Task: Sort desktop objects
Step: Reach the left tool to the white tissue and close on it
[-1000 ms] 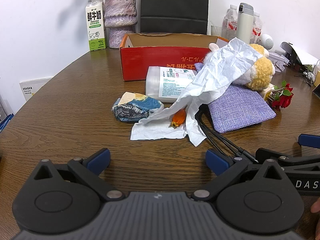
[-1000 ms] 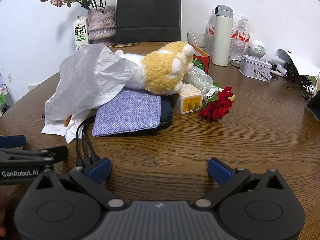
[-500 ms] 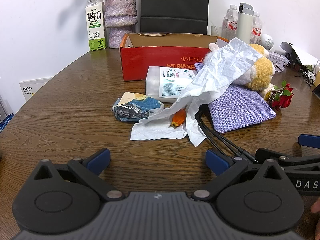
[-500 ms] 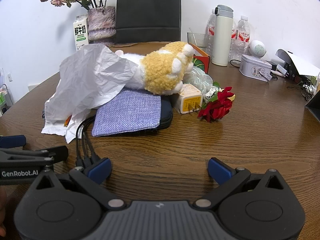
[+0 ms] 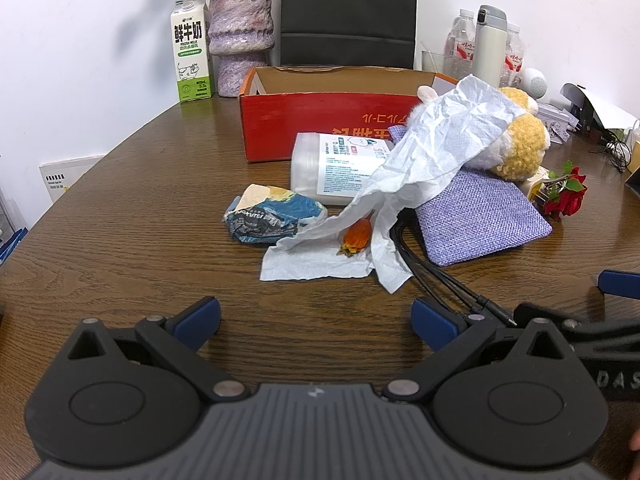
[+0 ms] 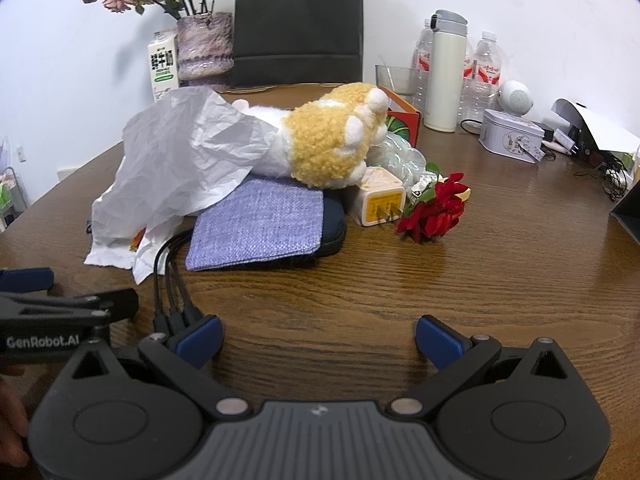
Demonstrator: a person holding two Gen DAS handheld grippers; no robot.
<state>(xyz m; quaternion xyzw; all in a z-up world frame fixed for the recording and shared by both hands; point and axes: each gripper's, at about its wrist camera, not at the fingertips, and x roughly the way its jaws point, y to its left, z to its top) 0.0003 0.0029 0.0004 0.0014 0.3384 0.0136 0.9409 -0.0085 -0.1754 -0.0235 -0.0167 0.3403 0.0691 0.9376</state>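
Since both my left gripper (image 5: pixel 316 318) and right gripper (image 6: pixel 318 336) hover spread and empty over the table (image 5: pixel 120 216), sorting hasn't begun. Nearest lie black cables (image 5: pixel 432 268), then crumpled tissue (image 5: pixel 420 160) over the plush toy (image 6: pixel 332 144). Next I'd judge: lift the tissue toward the red box (image 5: pixel 320 124).

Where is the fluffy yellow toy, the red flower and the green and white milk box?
fluffy yellow plush toy (image 6: pixel 328 136), right wrist view, on its curly yellow fur
red fabric rose (image 6: pixel 436 214), right wrist view, on the petals
green and white milk carton (image 5: pixel 191 50), left wrist view, on its front face
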